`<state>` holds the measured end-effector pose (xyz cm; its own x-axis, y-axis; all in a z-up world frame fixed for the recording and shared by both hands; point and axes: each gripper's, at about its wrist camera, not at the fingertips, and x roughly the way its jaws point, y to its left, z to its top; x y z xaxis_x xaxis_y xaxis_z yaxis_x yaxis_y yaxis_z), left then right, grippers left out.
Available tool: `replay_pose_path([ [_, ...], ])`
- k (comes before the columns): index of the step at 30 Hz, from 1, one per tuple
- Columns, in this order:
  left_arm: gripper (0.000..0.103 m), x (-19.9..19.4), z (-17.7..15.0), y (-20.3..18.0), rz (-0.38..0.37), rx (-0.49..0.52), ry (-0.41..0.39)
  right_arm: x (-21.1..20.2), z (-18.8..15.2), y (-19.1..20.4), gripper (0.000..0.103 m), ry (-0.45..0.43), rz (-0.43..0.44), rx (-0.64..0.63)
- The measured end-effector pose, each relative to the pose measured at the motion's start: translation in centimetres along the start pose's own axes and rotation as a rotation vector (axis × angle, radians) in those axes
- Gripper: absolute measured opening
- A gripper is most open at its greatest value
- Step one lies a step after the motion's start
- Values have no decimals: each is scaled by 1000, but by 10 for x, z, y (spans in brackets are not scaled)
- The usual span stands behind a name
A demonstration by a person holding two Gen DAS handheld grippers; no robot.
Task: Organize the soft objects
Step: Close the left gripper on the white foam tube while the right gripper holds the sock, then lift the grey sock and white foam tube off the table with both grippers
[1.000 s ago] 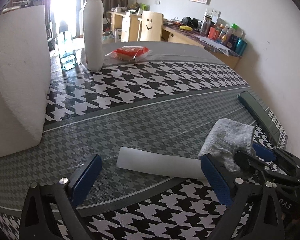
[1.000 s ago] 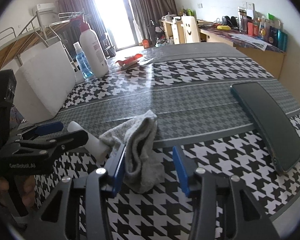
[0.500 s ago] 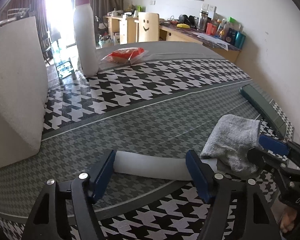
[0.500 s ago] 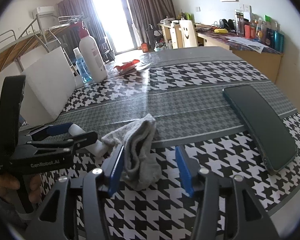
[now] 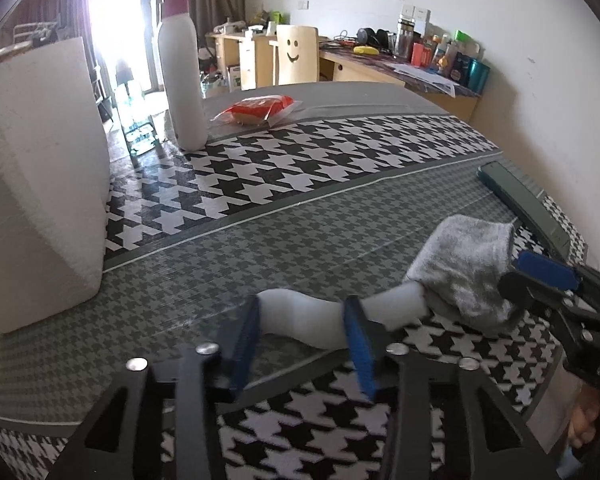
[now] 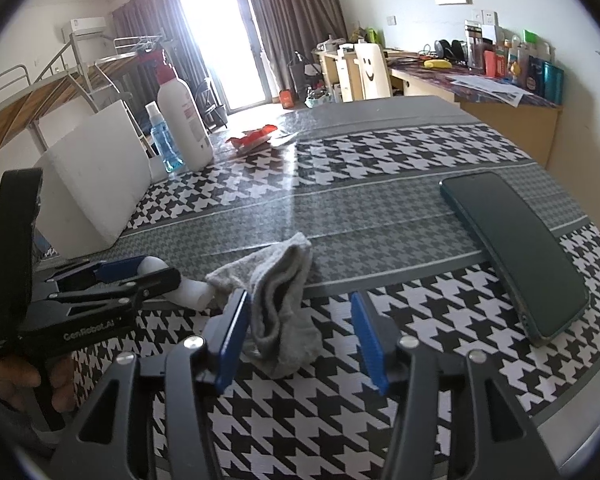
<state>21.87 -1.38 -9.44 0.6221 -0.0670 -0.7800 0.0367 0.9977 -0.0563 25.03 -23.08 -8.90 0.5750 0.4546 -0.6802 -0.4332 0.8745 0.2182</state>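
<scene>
The houndstooth tablecloth (image 5: 340, 168) fills both views. On it, at about six o'clock in the left wrist view, lies a white foam tube (image 5: 300, 320), soft and bent where it is squeezed. The left gripper (image 5: 302, 332) is closing on its middle, blue pads pressing its sides. Its three-o'clock end is tucked into a crumpled grey cloth (image 6: 280, 300). The right gripper (image 6: 300, 336) stands spread around that cloth, one pad just beside it.
</scene>
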Motion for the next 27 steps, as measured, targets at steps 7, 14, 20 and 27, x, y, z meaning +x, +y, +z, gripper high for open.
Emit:
replay_pose_path([
  [7, 19, -17, -9, 1, -31, 14, -10, 1, 0, 4, 57, -4, 8, -3],
  [14, 17, -34, -13, 2, -59, 14, -53, 0, 0, 10, 57, -5, 16, -9],
  [20, 17, -43, -15, 6, -65, 12, -74, 3, 0, 18, 69, -5, 17, -16],
  [27, 17, -50, -19, 10, -69, 10, -85, 16, 2, 21, 69, 17, 4, -14],
])
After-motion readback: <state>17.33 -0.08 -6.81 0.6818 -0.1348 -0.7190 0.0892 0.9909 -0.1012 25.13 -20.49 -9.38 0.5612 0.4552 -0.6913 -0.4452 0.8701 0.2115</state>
